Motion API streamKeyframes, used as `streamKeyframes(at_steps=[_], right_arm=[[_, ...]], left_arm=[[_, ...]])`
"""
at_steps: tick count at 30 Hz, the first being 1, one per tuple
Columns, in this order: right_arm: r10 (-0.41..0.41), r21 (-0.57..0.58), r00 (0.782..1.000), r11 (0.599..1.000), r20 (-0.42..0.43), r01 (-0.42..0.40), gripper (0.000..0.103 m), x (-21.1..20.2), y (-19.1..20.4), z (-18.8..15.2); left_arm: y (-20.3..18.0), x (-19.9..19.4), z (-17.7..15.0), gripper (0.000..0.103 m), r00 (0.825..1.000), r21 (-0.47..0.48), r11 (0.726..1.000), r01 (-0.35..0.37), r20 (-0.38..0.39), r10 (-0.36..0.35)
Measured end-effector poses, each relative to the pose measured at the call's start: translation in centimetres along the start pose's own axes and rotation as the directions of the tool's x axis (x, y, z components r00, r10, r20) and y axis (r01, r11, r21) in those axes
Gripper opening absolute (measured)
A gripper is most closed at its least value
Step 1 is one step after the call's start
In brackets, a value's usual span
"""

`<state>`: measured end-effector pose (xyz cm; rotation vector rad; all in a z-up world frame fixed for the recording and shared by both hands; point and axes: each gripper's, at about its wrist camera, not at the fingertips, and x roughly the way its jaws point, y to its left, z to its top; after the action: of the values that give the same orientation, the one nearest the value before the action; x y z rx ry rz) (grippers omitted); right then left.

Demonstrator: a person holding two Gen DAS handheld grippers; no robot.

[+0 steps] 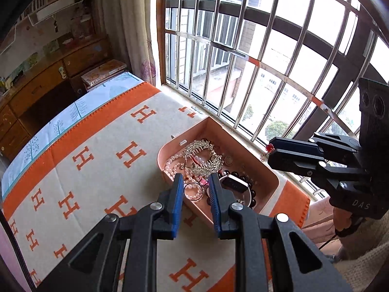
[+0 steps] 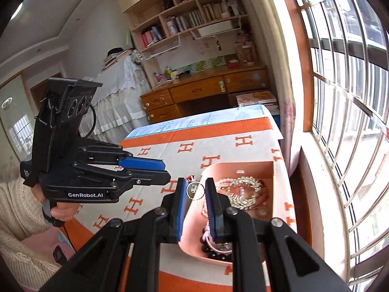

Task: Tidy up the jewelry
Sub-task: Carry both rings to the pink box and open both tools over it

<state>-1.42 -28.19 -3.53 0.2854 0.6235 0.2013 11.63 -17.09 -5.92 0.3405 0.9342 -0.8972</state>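
**Pink box of jewelry by the window, one small ring lifted out**

A desk [image 1: 73,121] is covered by an orange and cream blanket [image 1: 97,133]. A pink box [image 1: 245,150] is set on it near the window, filled with a tangled heap of jewelry [image 1: 201,155]: pearls, dark beads and silver combs. The left tool [image 1: 195,185] is held above the box, narrowly parted, with nothing gripped. The right tool [image 2: 195,181] is closed on a small ring [image 2: 194,189] with a red bead [image 2: 190,177], held at its tips above the box edge.
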Motion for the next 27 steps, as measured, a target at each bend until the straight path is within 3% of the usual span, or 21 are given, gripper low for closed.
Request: streamKeyframes(at_steps=[5,12,17,23,27], right_arm=[[0.019,0.107,0.999,0.994,-0.036,-0.015,0.016,1.3,-3.1,-0.8],[0.035,0.135,0.992,0.991,-0.119,-0.019,0.016,3.1,-4.3,-2.9],[0.066,0.163,0.985,0.986,-0.157,-0.040,0.022,3.9,-4.4,-3.7],[0.081,0.191,0.987,0.980,-0.139,-0.054,0.024,3.6,-4.4,-3.9],[0.078,0.191,0.989,0.980,-0.122,-0.054,0.024,3.0,-4.1,-3.8]], left_arm=[[0.8,3.9,-0.1,0.019,0.995,-0.122,0.992,0.008,-0.095,-0.019],[0.3,6.6,-2.0,0.019,0.985,-0.143,0.990,-0.011,-0.170,-0.013],[0.1,6.2,-2.0,0.021,0.988,-0.150,0.989,-0.005,-0.156,-0.018],[0.4,5.0,-2.2,0.026,0.989,-0.188,0.982,0.022,-0.137,-0.049],[0.4,3.9,-2.5,0.027,0.992,-0.198,0.980,0.004,-0.119,-0.028]])
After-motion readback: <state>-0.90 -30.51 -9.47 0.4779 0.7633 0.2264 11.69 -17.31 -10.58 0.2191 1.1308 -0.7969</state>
